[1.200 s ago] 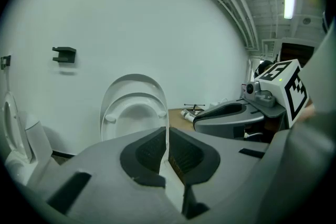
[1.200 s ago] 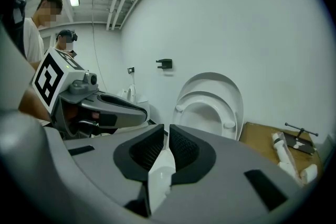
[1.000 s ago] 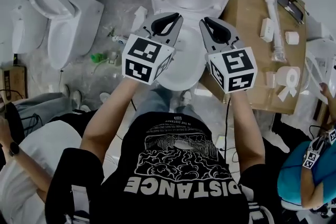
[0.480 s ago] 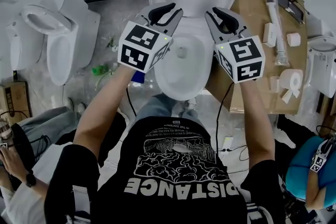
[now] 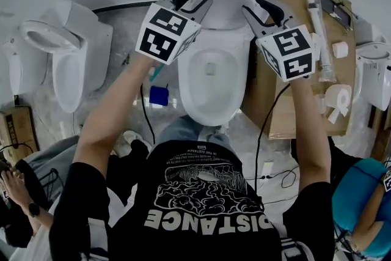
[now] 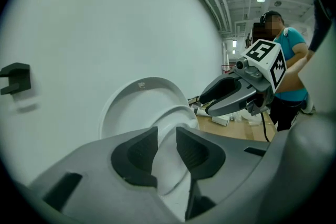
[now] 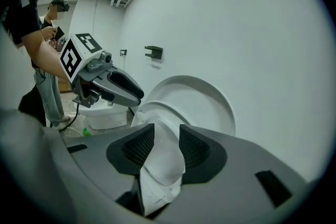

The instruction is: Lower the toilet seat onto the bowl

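**Jaws open as both grippers reach the raised seat**

Compared with a second ago, both grippers are further forward over the bowl (image 5: 211, 79). Their jaws, together then, have just been opening. The left gripper (image 5: 189, 0) and right gripper (image 5: 264, 8) now flank the toilet seat (image 7: 160, 165), which stands upright against its lid (image 6: 139, 105), not yet lowered. In each gripper view the jaws stand apart, with the seat's rim showing in the gap, unclamped. I judge this the approach to a two-sided hold. Closing on the rim likely comes next.
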`<state>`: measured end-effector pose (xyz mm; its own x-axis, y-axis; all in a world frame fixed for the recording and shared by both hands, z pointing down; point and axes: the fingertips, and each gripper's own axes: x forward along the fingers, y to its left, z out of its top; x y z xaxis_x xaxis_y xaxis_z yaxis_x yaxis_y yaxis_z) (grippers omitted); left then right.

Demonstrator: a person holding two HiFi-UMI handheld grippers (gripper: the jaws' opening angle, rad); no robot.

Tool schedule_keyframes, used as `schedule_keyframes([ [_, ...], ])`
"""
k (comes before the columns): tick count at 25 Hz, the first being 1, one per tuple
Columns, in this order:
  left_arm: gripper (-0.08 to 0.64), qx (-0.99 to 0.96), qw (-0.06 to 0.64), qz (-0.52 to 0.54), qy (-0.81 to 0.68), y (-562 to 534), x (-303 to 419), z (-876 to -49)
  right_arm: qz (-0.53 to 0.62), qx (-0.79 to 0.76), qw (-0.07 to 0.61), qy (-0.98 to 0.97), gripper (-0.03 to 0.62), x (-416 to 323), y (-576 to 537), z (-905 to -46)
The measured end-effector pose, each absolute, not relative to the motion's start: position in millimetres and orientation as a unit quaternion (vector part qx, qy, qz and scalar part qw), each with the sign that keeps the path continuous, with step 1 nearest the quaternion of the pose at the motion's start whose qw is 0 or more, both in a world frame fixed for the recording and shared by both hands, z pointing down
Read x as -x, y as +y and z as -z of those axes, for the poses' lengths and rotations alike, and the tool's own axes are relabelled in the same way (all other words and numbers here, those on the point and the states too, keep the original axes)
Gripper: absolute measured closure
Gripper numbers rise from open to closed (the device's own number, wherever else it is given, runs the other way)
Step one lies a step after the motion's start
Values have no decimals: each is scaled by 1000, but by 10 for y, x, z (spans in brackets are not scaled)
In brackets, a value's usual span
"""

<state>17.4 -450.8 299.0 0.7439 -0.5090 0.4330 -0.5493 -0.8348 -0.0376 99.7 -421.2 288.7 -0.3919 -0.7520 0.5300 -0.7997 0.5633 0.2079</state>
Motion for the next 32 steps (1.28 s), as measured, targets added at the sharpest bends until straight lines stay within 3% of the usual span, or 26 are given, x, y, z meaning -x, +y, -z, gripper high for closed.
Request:
schedule_keyframes([
  [10,407,-935,0,-257,-246,-4978,-250,-3090,-15,-428,365,-826,410,-1156,-4777,-3029],
  [21,411,-929,-53,-303,-207,-5097,-309,-3315,-10,-374,414,-830,410,-1047,-5034,-3228],
  [23,450,-928,-61,-304,-208,-5104,-299,-3323,-8,-376,420,-826,417,-1057,-5042,-3231],
  [26,454,-928,-59,-310,-198,-5100,-296,-3323,0,-376,437,-817,466,-1099,-5052,-3231],
  [32,459,-922,-68,-330,-188,-4960,-280,-3294,26,-370,459,-808,483,-1080,-4922,-3211],
])
